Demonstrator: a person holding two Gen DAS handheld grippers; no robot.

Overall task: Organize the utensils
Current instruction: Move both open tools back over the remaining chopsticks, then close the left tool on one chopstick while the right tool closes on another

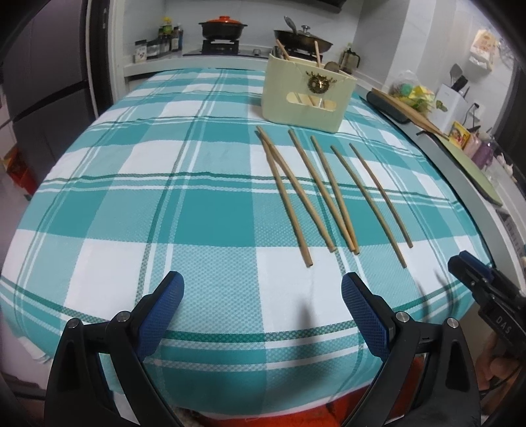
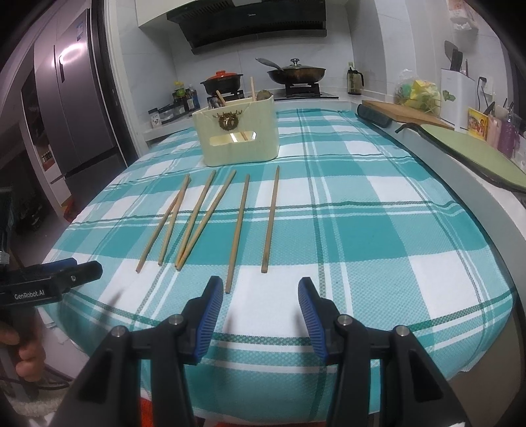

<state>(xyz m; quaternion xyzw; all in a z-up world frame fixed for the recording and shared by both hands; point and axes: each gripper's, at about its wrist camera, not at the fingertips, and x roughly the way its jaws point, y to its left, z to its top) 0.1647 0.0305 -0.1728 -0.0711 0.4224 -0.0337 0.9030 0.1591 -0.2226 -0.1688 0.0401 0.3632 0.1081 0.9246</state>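
Observation:
Several wooden chopsticks [image 1: 328, 193] lie side by side on the teal plaid tablecloth [image 1: 164, 213], also in the right wrist view [image 2: 210, 220]. Behind them stands a cream utensil box [image 1: 307, 93] with two chopsticks sticking up in it, also in the right wrist view [image 2: 238, 133]. My left gripper [image 1: 263, 289] is open and empty above the near table edge, left of the chopsticks' near ends. My right gripper [image 2: 259, 295] is open and empty, just short of the near ends of the two rightmost chopsticks [image 2: 269, 220]. Each gripper shows at the edge of the other's view.
A stove with a black pot [image 1: 223, 28] and a lidded pan [image 1: 304, 37] stands behind the table. A counter at the right holds a wooden cutting board [image 2: 407, 113], a green mat [image 2: 476, 154] and small items. A fridge [image 2: 75, 108] stands at the left.

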